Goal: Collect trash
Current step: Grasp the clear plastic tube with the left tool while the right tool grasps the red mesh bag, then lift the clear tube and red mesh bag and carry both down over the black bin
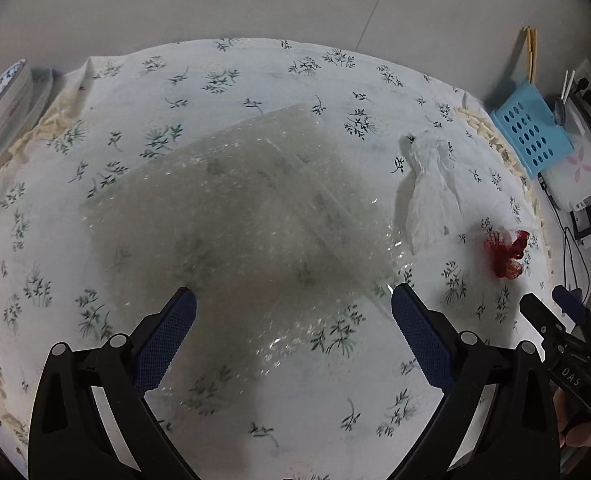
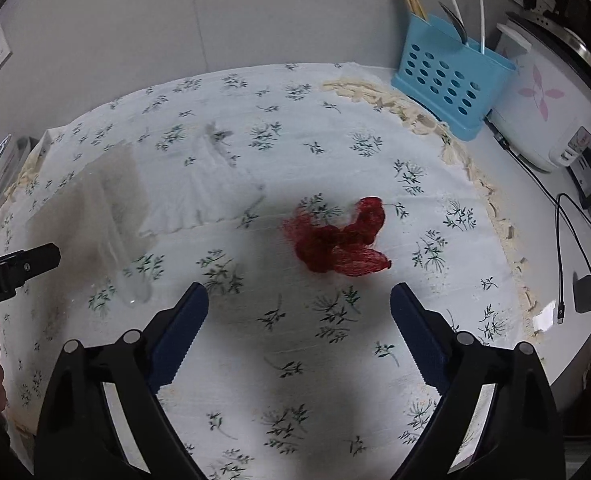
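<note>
A sheet of clear bubble wrap is lying flat on the floral-clothed surface, its long axis running diagonally from the near right toward the far left, with the left gripper hovering over its near edge, fingers spread wide and holding nothing. Just right of it a crumpled white plastic bag is stretching away toward the wall, its outline melting into the cloth, while a bunched red mesh net is sitting ahead of the right gripper, which is likewise gaping empty.
</note>
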### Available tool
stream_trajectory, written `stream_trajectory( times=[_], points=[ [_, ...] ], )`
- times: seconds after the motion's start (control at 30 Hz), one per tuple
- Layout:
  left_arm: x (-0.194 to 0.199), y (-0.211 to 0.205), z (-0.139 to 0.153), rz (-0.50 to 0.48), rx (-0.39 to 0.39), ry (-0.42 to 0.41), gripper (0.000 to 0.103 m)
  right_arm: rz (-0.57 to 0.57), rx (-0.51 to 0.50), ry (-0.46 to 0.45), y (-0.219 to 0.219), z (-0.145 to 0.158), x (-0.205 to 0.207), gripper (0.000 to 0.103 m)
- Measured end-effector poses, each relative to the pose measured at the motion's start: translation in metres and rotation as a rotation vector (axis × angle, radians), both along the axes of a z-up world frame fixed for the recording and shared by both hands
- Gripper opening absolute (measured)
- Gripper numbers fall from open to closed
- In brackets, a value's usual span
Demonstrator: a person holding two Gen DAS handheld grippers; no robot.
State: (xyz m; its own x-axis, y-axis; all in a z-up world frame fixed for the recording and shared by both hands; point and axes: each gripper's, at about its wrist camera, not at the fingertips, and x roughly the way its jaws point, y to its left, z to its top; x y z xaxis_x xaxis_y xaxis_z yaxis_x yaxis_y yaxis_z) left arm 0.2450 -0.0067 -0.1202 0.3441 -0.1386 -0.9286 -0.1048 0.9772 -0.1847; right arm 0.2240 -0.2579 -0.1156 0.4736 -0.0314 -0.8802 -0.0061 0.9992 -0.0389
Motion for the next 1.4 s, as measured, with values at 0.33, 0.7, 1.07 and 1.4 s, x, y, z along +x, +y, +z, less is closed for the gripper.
stream_trajectory(
  times=[0.33, 0.7, 1.07, 1.4],
  points=[
    [0.048, -0.022, -0.026, 0.004, 0.017, 0.076, 0.083, -0.057, 0.055, 0.051, -0.035, -0.028, 0.032, 0.073],
    [0.056, -0.027, -0.033, -0.002, 0.047, 0.114, 0.04, -0.045, 0.055, 0.089, -0.027, -0.044, 0.059, 0.06],
    [0.042, -0.017, -0.029, -0.021, 0.016, 0.106, 0.026, -0.045, 0.058, 0.118, -0.023, -0.053, 0.062, 0.023],
    [0.022, -0.009, -0.013, -0.033, 0.022, 0.053, 0.026, -0.054, 0.077, 0.098, -0.028, -0.048, 0.052, 0.008]
  ],
)
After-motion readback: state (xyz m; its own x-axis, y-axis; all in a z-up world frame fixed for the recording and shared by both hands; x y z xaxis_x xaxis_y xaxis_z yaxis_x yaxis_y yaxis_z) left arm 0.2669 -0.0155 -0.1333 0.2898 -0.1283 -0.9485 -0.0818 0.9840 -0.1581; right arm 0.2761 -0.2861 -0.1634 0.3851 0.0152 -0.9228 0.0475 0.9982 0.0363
